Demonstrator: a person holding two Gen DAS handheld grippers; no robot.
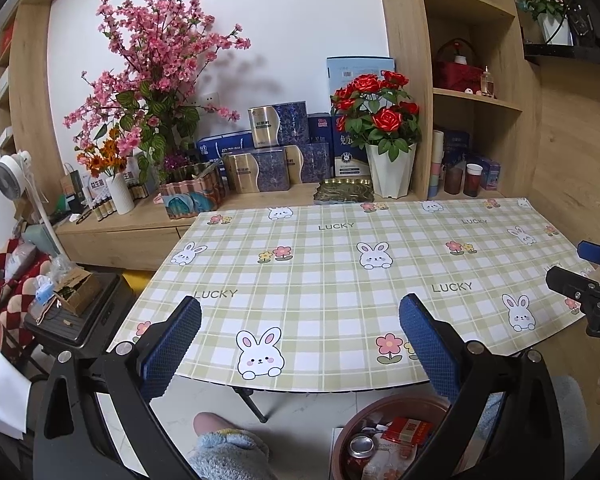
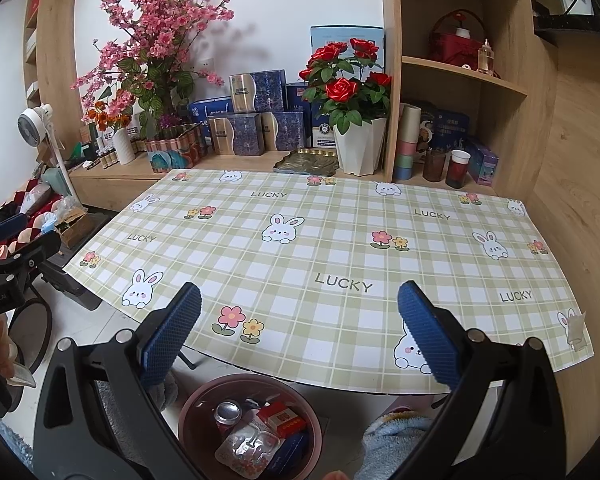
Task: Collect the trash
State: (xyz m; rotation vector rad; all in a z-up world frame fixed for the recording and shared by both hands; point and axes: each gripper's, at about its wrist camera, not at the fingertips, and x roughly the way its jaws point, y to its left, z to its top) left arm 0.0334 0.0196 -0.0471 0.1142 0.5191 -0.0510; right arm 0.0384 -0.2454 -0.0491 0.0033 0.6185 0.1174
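Observation:
A round brown bin (image 2: 192,404) stands on the floor under the table's near edge; it holds a drink can (image 2: 227,412), a red packet (image 2: 282,420) and a clear blister pack (image 2: 246,446). The same bin (image 1: 364,412) shows in the left wrist view, partly behind my fingers. My left gripper (image 1: 300,344) is open above the table's front edge, nothing between its blue pads. My right gripper (image 2: 300,332) is open too, over the near edge and the bin. The checked tablecloth (image 2: 340,248) with rabbits carries no loose items.
A wooden sideboard (image 1: 260,200) behind the table holds flower pots, blue boxes and a tray. Shelves (image 2: 460,76) rise at the right. A fan (image 1: 12,176) and cluttered boxes stand at the left. A person's knees in fluffy fabric (image 1: 228,452) sit by the bin.

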